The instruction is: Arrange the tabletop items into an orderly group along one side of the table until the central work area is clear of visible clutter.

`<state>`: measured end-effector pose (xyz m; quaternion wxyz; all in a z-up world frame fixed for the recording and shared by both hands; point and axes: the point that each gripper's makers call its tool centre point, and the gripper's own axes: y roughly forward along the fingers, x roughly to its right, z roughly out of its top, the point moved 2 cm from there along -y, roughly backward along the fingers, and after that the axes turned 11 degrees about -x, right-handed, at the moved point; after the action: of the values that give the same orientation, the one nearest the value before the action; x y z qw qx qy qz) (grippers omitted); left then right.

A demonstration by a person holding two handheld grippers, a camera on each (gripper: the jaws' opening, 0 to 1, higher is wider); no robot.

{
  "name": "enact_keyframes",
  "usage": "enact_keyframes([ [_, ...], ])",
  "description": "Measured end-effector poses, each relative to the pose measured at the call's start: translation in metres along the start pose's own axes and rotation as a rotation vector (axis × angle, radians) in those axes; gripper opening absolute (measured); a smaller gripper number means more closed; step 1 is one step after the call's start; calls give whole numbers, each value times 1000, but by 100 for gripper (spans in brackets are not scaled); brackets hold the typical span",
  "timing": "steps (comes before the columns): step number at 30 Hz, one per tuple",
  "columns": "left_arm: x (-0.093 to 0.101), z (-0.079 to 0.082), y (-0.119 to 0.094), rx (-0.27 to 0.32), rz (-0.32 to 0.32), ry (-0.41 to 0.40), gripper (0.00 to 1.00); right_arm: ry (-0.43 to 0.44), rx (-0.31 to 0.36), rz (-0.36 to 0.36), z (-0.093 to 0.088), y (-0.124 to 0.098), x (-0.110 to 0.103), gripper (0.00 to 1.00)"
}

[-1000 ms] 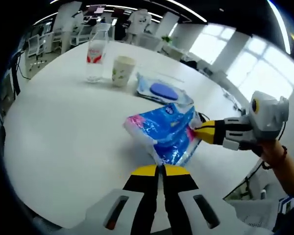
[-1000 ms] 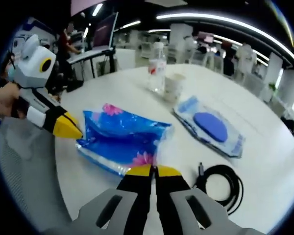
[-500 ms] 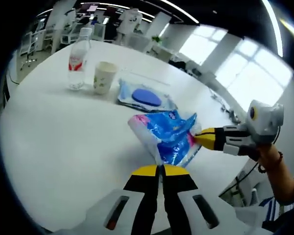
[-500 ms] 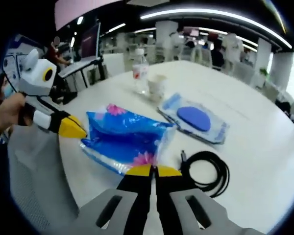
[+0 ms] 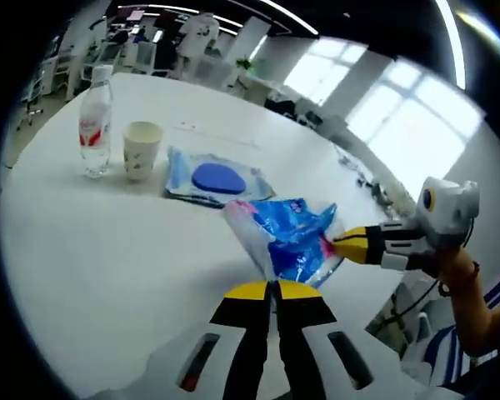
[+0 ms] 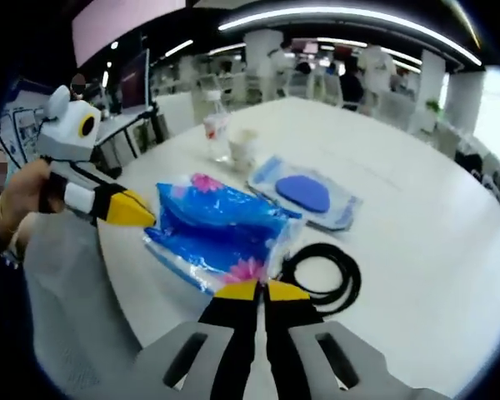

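A blue flowered tissue pack [image 5: 285, 237] hangs crumpled between both grippers over the white table [image 5: 108, 242]. My left gripper [image 5: 272, 287] is shut on its near corner. My right gripper [image 5: 337, 243] comes in from the right with its yellow tips pinched on the far corner. In the right gripper view the same pack [image 6: 217, 236] lies ahead; my right gripper [image 6: 261, 290] is shut on its edge and my left gripper [image 6: 147, 220] holds its left end. Farther back stand a water bottle [image 5: 94, 121], a paper cup [image 5: 142, 150] and a flat wet-wipes pack [image 5: 215, 177].
A coiled black cable [image 6: 320, 268] lies on the table just right of the tissue pack. The wipes pack [image 6: 305, 192], cup [image 6: 242, 147] and bottle [image 6: 214, 133] stand in a row behind it. A person's hand [image 6: 21, 204] grips the left gripper. Desks and chairs ring the table.
Both grippers keep their hold on the tissue pack. The pack is more bunched and sits closer to the black cable. Both views have swung, so bottle and cup appear further left.
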<state>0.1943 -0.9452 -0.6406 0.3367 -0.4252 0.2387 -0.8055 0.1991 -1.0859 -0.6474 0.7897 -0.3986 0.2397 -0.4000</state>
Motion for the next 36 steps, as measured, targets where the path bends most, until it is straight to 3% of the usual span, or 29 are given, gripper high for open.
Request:
enact_keyframes([
  [20, 26, 53, 28, 77, -112, -29, 1, 63, 5, -73, 8, -25, 44, 0],
  [36, 31, 76, 71, 137, -124, -75, 1, 122, 15, -137, 9, -23, 88, 0],
])
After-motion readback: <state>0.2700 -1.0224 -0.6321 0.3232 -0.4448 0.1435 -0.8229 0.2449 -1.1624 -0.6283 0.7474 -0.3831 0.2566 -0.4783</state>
